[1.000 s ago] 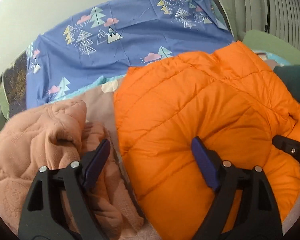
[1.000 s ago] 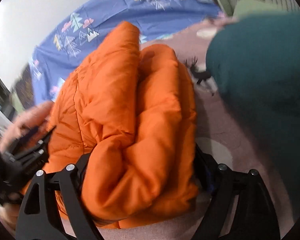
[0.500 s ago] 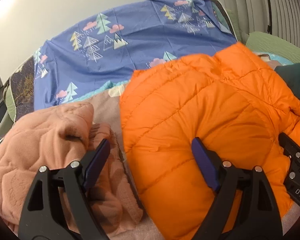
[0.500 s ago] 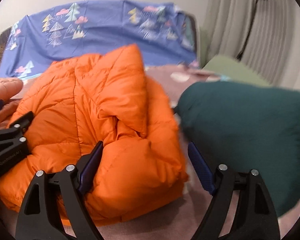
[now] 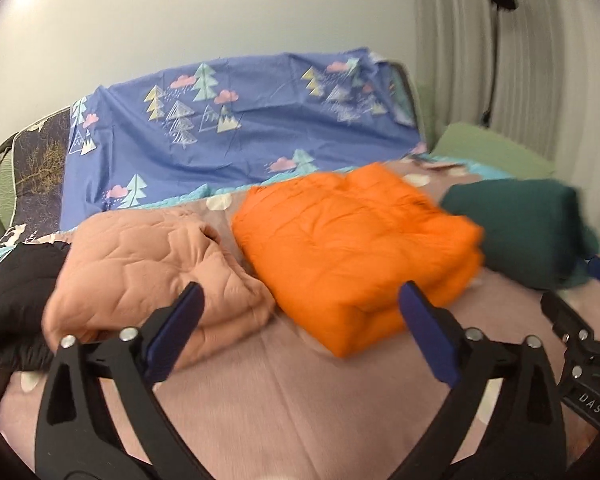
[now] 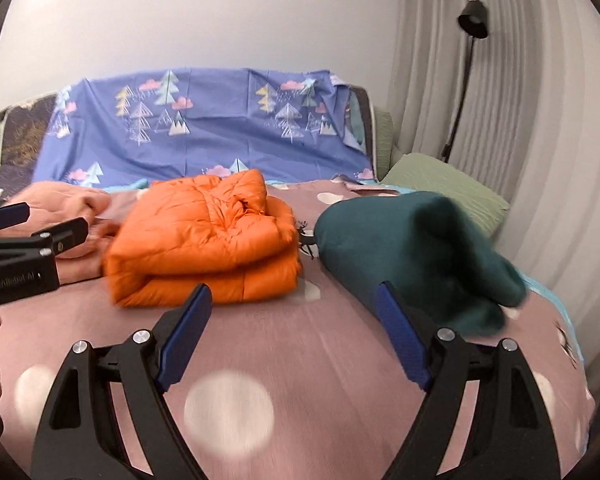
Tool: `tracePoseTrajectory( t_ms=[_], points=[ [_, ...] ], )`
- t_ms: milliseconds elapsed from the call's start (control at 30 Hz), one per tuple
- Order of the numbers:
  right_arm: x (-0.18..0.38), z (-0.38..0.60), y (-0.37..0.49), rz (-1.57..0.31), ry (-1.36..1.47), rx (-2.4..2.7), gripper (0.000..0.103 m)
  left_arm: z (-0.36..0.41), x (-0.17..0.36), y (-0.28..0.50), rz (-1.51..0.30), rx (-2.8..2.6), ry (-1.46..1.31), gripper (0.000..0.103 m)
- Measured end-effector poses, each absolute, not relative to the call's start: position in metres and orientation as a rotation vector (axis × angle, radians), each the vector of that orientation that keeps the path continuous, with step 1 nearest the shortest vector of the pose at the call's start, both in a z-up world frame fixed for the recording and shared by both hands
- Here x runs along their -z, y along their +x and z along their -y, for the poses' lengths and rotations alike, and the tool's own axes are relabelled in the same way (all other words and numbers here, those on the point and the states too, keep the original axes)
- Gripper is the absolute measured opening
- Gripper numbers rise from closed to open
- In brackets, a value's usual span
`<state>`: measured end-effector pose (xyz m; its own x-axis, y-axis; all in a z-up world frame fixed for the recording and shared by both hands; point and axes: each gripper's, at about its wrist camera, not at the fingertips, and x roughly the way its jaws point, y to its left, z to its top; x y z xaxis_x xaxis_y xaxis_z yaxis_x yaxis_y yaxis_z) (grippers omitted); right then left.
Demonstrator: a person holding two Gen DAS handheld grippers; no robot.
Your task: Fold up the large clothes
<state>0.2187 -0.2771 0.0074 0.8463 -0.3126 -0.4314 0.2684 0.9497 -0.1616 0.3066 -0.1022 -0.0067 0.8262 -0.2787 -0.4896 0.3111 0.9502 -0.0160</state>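
**Orange jacket lies folded, both grippers clear of it**

At far left a black padded garment (image 5: 16,280) is cut off by the frame. Next comes the crumpled peach quilted fleece (image 5: 148,264), then the folded orange puffer jacket (image 5: 352,248) mid-bed on the pink spotted bedspread (image 6: 300,360), then a dark green bundle (image 6: 412,248). The left gripper (image 5: 300,332) has its jaws opening with nothing between them; the right gripper (image 6: 292,336) stands with jaws apart, empty. The peach fleece looks the likely next piece: best grasped at an edge and spread flat before folding. Motion blur hides the green bundle's shape

Left gripper (image 5: 300,320): jaws opening, nothing between them
Orange jacket (image 5: 352,256): folded on bed (image 5: 300,420)
Peach garment (image 5: 148,276): just left of it
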Motion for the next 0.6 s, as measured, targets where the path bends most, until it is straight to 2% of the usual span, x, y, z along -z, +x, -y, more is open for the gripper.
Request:
tracePoseTrajectory(
  t_ms=[300,333,400,600],
  points=[
    [-0.054,0.258,0.076,-0.420,0.019,0.290,0.085,0.079,-0.040,0.159,-0.406,0.357,0.115,0.101],
    [-0.057,0.255,0.063,-0.416,0.023,0.290,0.090,0.074,-0.043,0.141,-0.400,0.352,0.108,0.101],
    [-0.060,0.247,0.037,-0.398,0.028,0.296,0.094,0.066,-0.044,0.113,-0.397,0.340,0.094,0.101],
    [-0.059,0.229,-0.022,-0.388,0.055,0.299,0.094,0.050,-0.041,0.033,-0.356,0.302,0.130,0.101]
  ],
)
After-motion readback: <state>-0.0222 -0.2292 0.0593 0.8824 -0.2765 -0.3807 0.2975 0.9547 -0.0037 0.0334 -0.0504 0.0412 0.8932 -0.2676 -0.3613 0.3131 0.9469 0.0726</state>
